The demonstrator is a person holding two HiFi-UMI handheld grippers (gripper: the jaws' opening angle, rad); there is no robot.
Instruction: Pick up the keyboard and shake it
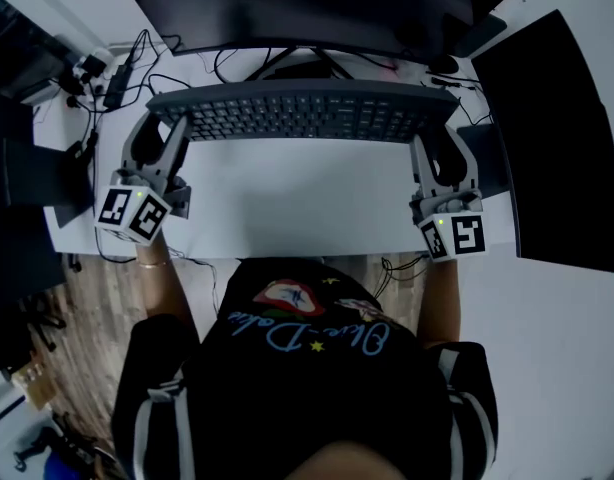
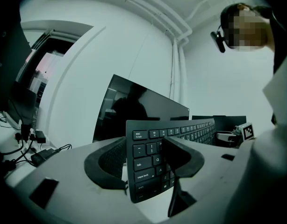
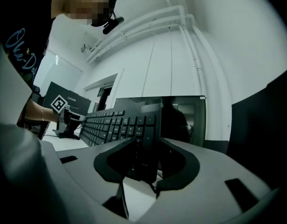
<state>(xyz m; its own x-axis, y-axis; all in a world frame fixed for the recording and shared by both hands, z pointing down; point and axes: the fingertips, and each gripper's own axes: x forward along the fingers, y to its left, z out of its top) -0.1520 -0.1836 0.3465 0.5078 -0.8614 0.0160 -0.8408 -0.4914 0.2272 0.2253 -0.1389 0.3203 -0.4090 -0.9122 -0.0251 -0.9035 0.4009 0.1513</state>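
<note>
A dark full-size keyboard (image 1: 302,111) hangs level over the white desk (image 1: 297,208), in front of the monitor, with one gripper at each end. My left gripper (image 1: 177,126) is shut on its left end. In the left gripper view the keyboard (image 2: 150,148) stands edge-on in my left gripper (image 2: 150,164), one jaw behind it and the other pressed on the keys. My right gripper (image 1: 424,140) is shut on the right end. In the right gripper view the keyboard (image 3: 125,125) fills the gap of my right gripper (image 3: 144,164).
A large dark monitor (image 1: 287,8) stands behind the keyboard on its stand. A second dark screen (image 1: 547,138) lies at the right of the desk. Cables and a power adapter (image 1: 117,78) crowd the back left corner. My torso is close to the desk's front edge.
</note>
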